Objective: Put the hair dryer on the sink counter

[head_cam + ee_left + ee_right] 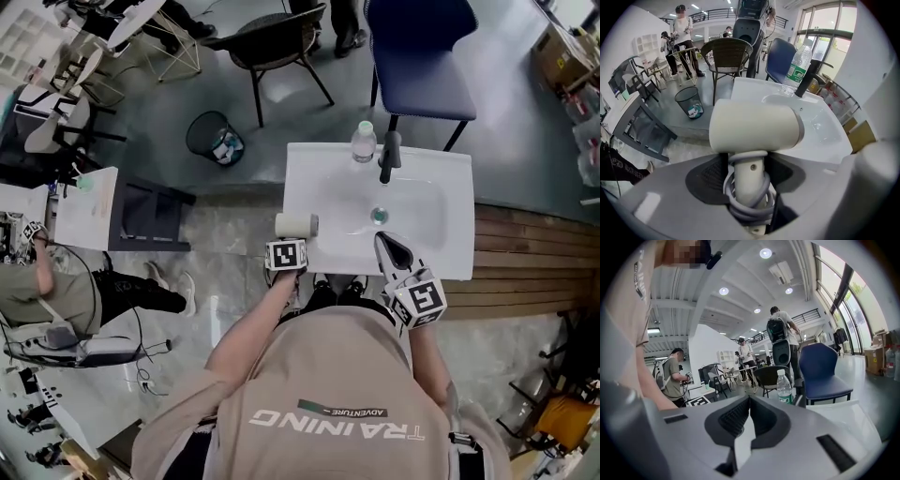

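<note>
Bright daylight from windows, ceiling spotlights, fisheye-warped edges, soft shadows

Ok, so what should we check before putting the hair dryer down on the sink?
1. Hair dryer gripped: ok, left gripper is shut on it.
2. Cord tidy: ok, coiled round the handle.
3. Landing spot: ok, sink counter left of the basin looks bare.
4. Water bottle and faucet out of the way: ok, both at the back.
5. Right gripper: ok, shut, empty.
6. Counter dry: cannot tell.

White hair dryer (296, 225) at left gripper (289, 242) tip, over sink counter (323, 178) edge.
</note>
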`<state>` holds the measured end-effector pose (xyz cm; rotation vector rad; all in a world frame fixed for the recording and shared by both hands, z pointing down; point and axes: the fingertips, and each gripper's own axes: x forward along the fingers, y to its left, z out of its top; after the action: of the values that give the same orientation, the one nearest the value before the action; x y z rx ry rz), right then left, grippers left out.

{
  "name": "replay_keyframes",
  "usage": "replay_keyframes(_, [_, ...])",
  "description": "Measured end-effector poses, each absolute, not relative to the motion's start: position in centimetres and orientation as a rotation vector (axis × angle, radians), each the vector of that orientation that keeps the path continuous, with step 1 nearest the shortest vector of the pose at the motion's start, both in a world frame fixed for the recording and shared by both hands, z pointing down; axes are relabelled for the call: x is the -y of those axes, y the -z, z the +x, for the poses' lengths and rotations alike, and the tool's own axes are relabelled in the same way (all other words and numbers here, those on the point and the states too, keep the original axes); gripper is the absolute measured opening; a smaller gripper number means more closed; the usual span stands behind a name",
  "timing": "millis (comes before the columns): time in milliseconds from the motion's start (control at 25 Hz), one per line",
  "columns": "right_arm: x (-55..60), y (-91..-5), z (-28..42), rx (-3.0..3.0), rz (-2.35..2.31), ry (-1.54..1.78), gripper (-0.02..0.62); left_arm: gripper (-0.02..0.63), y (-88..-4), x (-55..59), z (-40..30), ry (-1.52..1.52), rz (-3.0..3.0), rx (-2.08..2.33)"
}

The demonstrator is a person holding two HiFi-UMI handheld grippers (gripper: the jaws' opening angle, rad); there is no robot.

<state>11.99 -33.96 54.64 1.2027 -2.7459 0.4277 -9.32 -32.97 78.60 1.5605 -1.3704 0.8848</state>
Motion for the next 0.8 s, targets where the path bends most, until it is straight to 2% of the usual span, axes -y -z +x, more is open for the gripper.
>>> replay_keyframes(200, [33.7,-54.5,11.3,2.744,1.176,-0.410,0.008,0.245,-78.0,33.0,-9.4,-0.840,1.581,1.364])
replay_keyframes(800, [32.6,-54.9,9.1,2.741,1.108,-0.412,0.008,0.247,-74.6,31.9,-11.0,-0.700,1.673,1.378])
